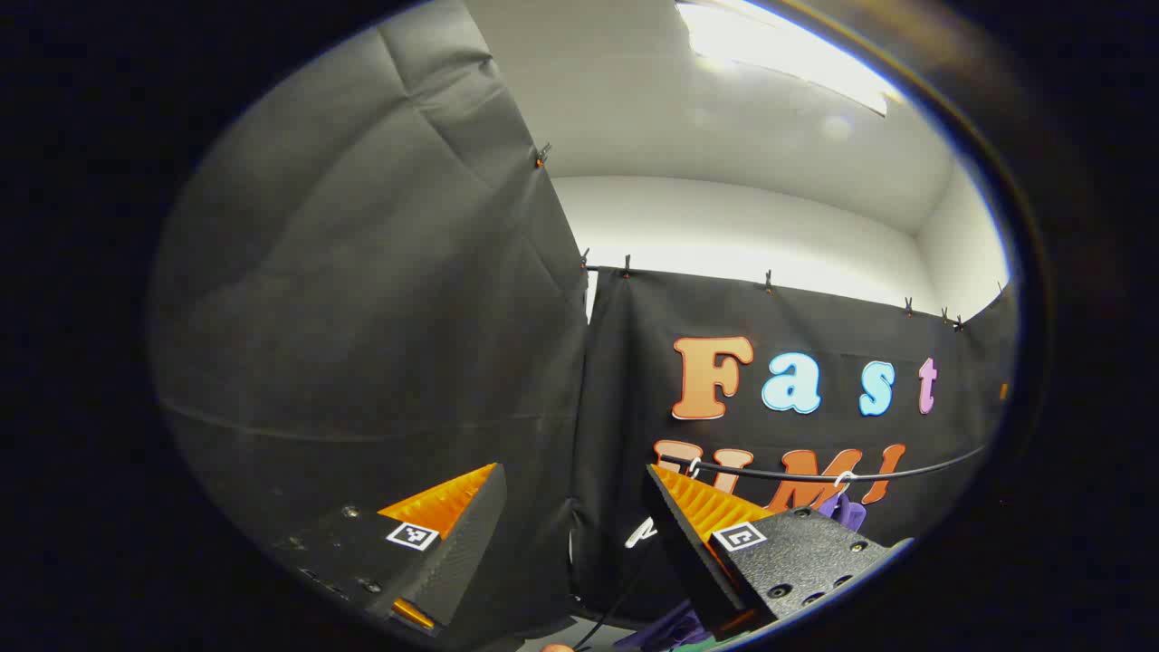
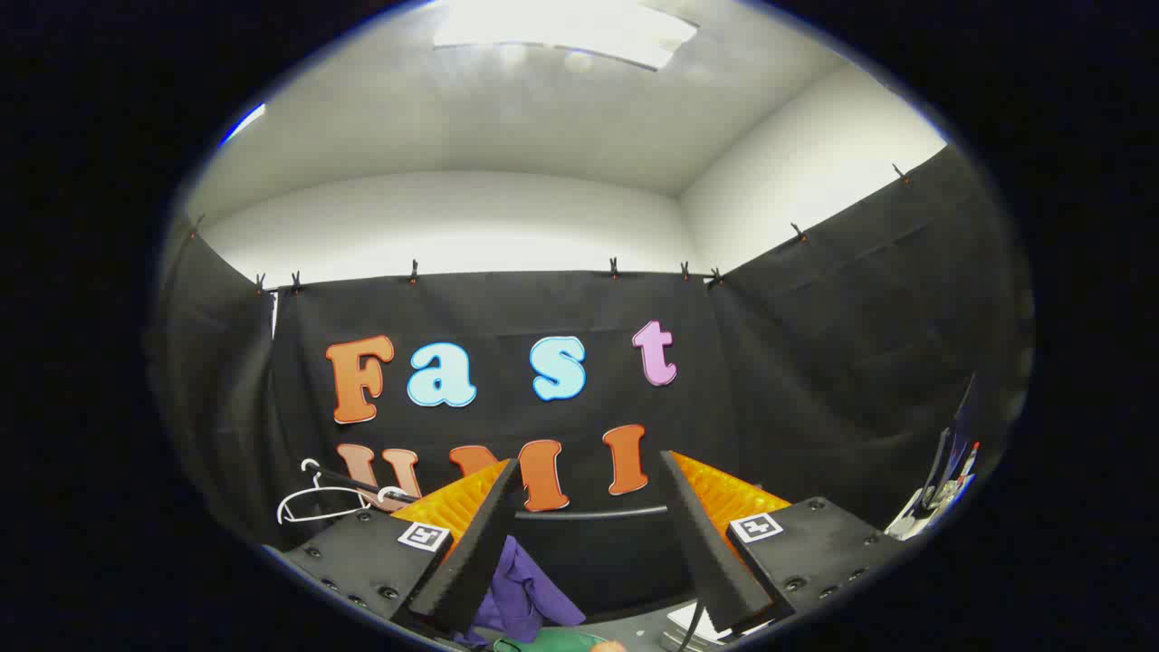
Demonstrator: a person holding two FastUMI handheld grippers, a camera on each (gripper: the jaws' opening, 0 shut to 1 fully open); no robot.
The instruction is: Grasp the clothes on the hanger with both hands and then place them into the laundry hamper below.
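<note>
not yet begun: both sets of jaws agape and empty, purple clothes (image 2: 525, 589) at 6 o'clock, still ungrasped, hamper unseen.

The left gripper (image 1: 576, 534), seen in the left gripper view, consists of two wedge-shaped fingers (image 1: 457, 552) mounted on speckled, matte-textured blocks. Each block carries a small square white tag printed with a black coded pattern, and round recessed screw heads along its upper face. The inner faces of the fingers are ribbed with fine parallel ridges. The right gripper (image 2: 589, 534), seen in the right gripper view, is built alike: two tapering fingers (image 2: 471, 552), ridged inner faces, one square coded tag per block, and rows of recessed screws near the lower edges.
</note>
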